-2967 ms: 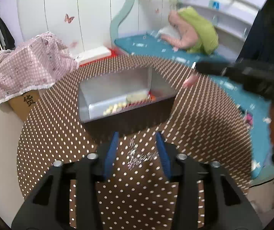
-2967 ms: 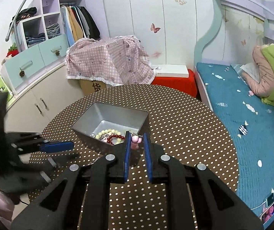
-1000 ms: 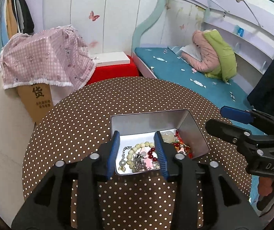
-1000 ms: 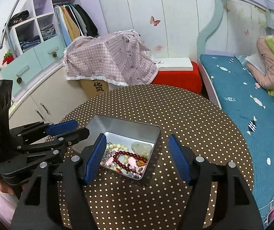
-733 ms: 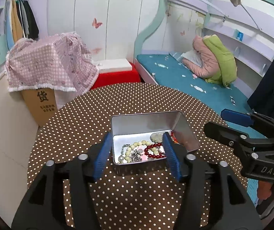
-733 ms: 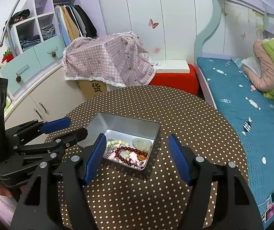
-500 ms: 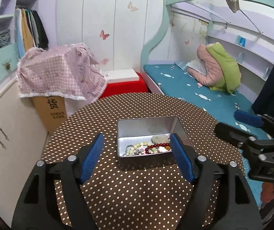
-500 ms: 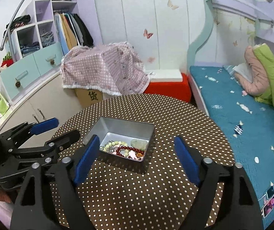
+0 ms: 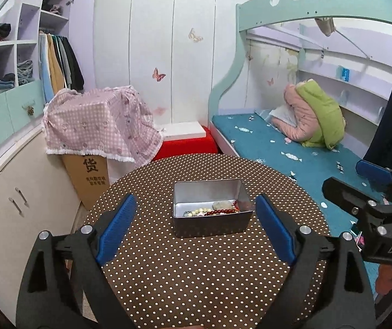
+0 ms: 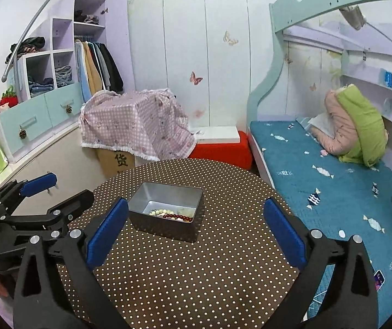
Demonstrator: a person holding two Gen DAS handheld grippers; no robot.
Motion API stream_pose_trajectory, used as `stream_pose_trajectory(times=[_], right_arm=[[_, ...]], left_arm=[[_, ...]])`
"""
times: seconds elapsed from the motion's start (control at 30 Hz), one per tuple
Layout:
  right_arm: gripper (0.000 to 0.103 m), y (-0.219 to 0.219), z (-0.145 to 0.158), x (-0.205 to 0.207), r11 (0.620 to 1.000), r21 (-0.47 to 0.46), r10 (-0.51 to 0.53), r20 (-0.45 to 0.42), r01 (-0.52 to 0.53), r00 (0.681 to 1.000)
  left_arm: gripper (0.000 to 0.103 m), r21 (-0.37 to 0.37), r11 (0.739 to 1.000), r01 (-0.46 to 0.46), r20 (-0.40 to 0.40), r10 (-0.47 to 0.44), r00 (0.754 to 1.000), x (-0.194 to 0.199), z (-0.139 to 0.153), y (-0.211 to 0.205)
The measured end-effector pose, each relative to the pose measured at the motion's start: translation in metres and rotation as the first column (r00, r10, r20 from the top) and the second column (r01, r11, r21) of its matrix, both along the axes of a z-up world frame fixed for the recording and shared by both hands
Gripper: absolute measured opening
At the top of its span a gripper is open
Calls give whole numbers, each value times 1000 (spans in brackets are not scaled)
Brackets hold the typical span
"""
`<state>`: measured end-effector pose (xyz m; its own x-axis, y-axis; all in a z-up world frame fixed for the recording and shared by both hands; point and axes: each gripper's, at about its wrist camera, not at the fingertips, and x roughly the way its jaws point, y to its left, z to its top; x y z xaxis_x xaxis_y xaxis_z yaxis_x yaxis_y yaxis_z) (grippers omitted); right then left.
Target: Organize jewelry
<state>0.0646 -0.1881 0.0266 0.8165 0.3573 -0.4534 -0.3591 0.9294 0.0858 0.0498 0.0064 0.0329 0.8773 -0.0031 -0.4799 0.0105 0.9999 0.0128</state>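
I held both tools empty above the desk (image 9: pixel 196 274), left tool (image 9: pixel 194 227) and right tool (image 10: pixel 196 231) with jaws just spread wide; the tin (image 9: pixel 209 211) of jewelry (image 9: pixel 215 211) sat ahead of both. Sorting looked finished; next, I judged, only withdrawal.

"货" on the cardboard box (image 9: pixel 91 170); "DAS" on the right claw (image 9: pixel 354 189)

Open tin (image 9: pixel 209 223) of jewelry on the round table (image 9: pixel 196 279)

The grey metal tin stands upright, lidless, near the table's far edge, about midway across. Inside, against its near wall, lie a string of dark red beads (image 9: pixel 222 212), a string of pale beads (image 9: pixel 198 210) and a pale stone (image 9: pixel 221 204), bunched together.
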Motion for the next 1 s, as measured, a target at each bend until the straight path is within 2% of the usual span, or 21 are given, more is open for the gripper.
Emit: stream_pose_trajectory(times=[1.0], right_arm=[[96,-2,0,-13,1000,11,4,15,-4,1000]], left_arm=[[89,-7,1000,2,23,-2,1000,-16,11,-2]])
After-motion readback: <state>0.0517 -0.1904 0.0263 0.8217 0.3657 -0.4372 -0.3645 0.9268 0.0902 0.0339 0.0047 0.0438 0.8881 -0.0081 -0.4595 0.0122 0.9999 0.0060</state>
